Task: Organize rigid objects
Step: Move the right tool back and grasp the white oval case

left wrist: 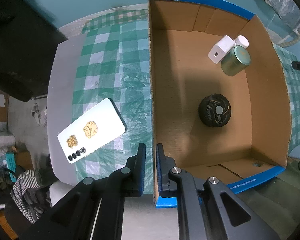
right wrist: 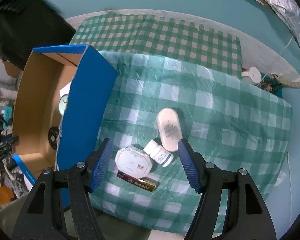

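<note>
My left gripper (left wrist: 151, 147) points straight down, shut on the near side wall of the blue-edged cardboard box (left wrist: 266, 100). In the box lie a black round object (left wrist: 215, 111), a green tin (left wrist: 236, 61), a white charger (left wrist: 220, 49) and a white bottle (left wrist: 242, 41). My right gripper (right wrist: 145, 141) hangs open over a white octagonal box (right wrist: 133, 160), a small white pill bottle (right wrist: 159, 153) and a gold-and-purple battery (right wrist: 139, 182). It touches none of them. A white oval case (right wrist: 169, 129) lies just beyond, by the right finger. The cardboard box (right wrist: 86, 104) stands to their left.
A white phone (left wrist: 92, 130) with gold stickers lies face down on the green checked cloth (left wrist: 118, 64), left of the box. The table's edge runs close behind the phone, with clothes and clutter on the floor below. A white round object (right wrist: 252, 75) sits past the cloth's far right corner.
</note>
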A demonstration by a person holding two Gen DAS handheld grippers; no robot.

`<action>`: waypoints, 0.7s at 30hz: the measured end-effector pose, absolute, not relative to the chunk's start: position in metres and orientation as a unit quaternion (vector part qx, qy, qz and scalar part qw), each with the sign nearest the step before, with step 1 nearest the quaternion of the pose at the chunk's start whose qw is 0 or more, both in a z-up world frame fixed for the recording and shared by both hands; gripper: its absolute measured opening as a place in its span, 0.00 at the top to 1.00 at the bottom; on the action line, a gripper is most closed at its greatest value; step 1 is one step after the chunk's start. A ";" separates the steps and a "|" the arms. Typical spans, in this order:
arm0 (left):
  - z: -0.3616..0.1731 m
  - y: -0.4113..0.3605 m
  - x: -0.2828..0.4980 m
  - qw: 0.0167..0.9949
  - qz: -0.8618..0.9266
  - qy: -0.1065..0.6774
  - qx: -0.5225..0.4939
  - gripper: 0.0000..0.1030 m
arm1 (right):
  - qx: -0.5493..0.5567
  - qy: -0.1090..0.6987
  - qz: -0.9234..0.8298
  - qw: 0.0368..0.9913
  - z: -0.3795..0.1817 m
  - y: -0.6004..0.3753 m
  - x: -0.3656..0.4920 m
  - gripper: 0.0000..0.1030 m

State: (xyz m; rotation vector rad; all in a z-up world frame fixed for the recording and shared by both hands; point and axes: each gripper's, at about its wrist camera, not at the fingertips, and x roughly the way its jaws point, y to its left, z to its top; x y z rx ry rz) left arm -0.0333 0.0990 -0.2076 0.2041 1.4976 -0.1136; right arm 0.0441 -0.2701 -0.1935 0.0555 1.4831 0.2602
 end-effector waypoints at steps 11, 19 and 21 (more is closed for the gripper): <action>-0.207 0.106 -0.033 0.729 -0.056 0.680 0.055 0.96 | 0.043 0.682 0.111 0.722 -0.204 -0.277 0.028 0.33; -0.212 0.119 -0.030 0.727 -0.081 0.682 0.010 0.96 | 0.048 0.685 0.104 0.719 -0.206 -0.280 0.023 0.33; -0.212 0.120 -0.029 0.726 -0.086 0.682 0.006 0.96 | 0.049 0.686 0.104 0.719 -0.206 -0.281 0.023 0.33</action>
